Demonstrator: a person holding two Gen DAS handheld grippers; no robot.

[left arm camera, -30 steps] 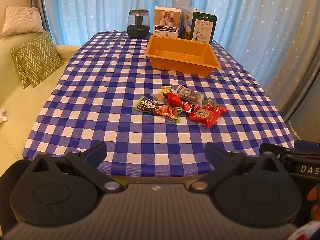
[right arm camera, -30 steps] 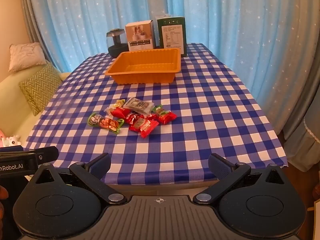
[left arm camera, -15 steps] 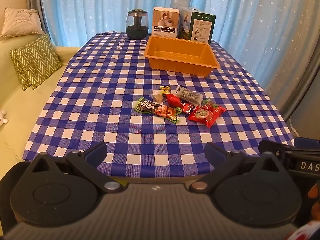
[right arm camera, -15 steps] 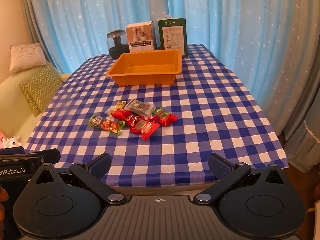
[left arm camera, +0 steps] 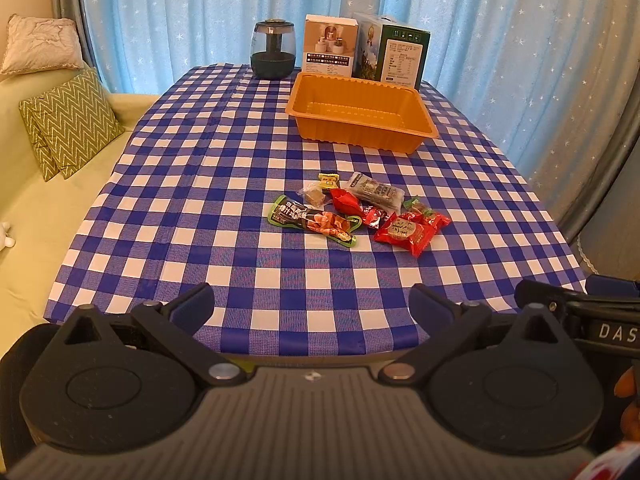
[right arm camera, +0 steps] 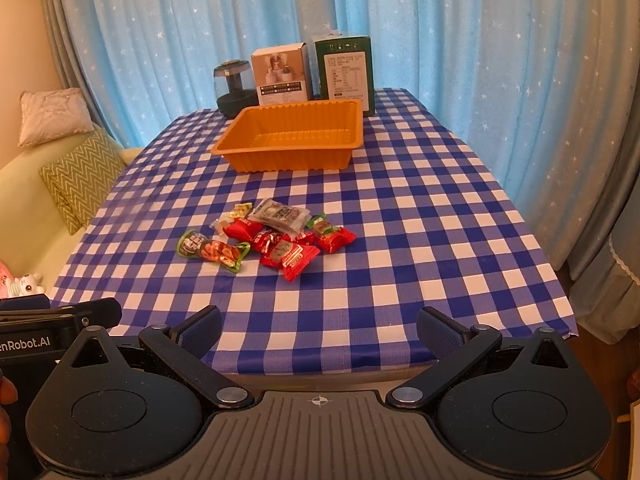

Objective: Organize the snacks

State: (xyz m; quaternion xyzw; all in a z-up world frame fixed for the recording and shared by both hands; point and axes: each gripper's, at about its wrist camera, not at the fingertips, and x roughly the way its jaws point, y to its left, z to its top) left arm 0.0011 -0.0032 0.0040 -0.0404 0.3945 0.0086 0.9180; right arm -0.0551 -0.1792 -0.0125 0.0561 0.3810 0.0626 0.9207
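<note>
A pile of several wrapped snacks [left arm camera: 360,212] lies mid-table on the blue checked cloth; it also shows in the right wrist view [right arm camera: 272,236]. A long green packet [left arm camera: 312,220] lies at its left. An orange tray [left arm camera: 360,138] stands behind it, with nothing inside; it also shows in the right wrist view [right arm camera: 288,160]. My left gripper [left arm camera: 312,306] is open and holds nothing, at the table's near edge. My right gripper [right arm camera: 318,326] is open and holds nothing, beside it.
A dark jar [left arm camera: 274,50], a white box [left arm camera: 330,44] and a green box [left arm camera: 394,54] stand at the table's far end before blue curtains. A sofa with cushions [left arm camera: 68,124] is to the left. The table's front edge [right arm camera: 320,368] is just under the fingers.
Both views have crept slightly toward the table and the snacks sit a little lower in frame. Both grippers stay open.
</note>
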